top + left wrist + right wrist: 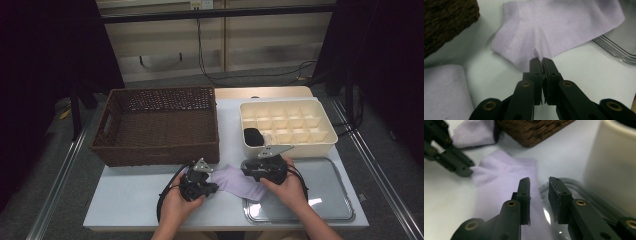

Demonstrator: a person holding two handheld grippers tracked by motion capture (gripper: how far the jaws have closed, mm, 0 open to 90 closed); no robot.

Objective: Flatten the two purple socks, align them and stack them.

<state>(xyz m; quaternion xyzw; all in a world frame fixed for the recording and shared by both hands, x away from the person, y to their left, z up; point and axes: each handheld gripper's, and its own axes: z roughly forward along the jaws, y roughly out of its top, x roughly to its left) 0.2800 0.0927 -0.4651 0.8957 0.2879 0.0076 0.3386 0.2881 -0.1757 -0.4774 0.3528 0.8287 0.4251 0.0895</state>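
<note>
Lilac sock (239, 182) overhanging tray (330, 210) edge, left hand-held gripper (541, 60) pinching its hem, right hand-held gripper (539, 185) narrowly open.

My matt black plastic left gripper (541, 61) meets soft, finely ribbed lilac knit sock (554, 27), beside the rough brown woven wicker basket (157, 125), glossy metal tray (325, 200), smooth cream plastic organizer (287, 125) and matt white table (130, 200).

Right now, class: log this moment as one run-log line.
left gripper: shut on lilac sock edge | right gripper: open over sock | sock: flat, partly on clear tray
</note>
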